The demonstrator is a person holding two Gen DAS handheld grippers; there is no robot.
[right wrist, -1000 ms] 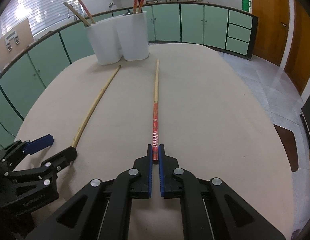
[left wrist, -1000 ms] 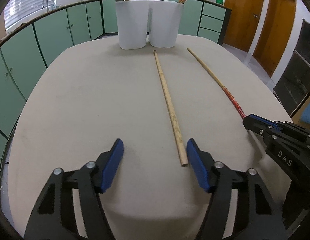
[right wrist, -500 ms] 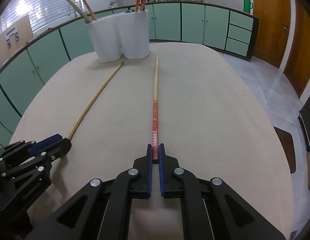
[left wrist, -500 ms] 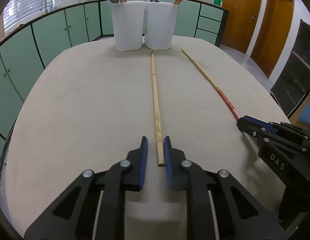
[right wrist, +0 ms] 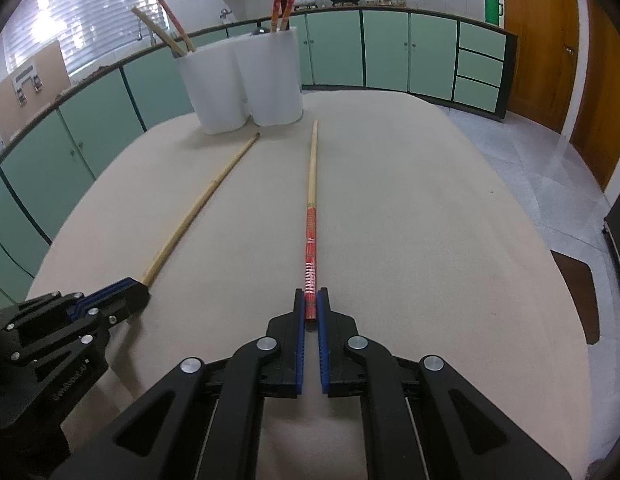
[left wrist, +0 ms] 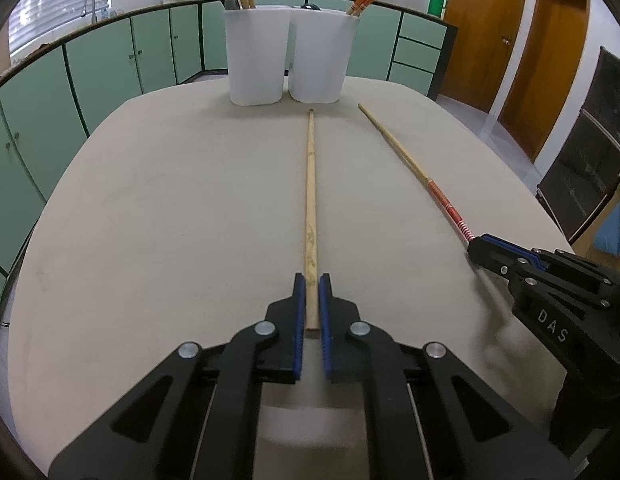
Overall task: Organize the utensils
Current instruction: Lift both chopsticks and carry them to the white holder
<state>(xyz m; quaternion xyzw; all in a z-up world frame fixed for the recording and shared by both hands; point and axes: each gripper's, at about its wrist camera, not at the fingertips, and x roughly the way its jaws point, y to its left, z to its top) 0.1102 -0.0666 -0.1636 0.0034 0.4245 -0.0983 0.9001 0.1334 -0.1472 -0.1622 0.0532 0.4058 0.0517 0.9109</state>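
Observation:
A plain wooden chopstick (left wrist: pixel 311 200) lies on the beige table, pointing at two white holders. My left gripper (left wrist: pixel 311 285) is shut on its near end; it also shows in the right wrist view (right wrist: pixel 198 208). A red-handled chopstick (right wrist: pixel 311 216) lies to its right, and my right gripper (right wrist: pixel 311 298) is shut on its red end. The left holder (left wrist: pixel 256 60) has plain chopsticks and a dark utensil. The right holder (left wrist: pixel 320 58) has red-handled chopsticks. Both chopsticks seem to rest on the table.
The holders stand together at the table's far edge (right wrist: pixel 390 96). Green cabinets (right wrist: pixel 390 52) ring the room and wooden doors (left wrist: pixel 482 36) are at the right. The right gripper's body (left wrist: pixel 550 292) sits at the table's right front edge.
My left gripper has moved in line with the plain chopstick and shut on its near end. My right gripper has stayed shut on the red-handled chopstick.

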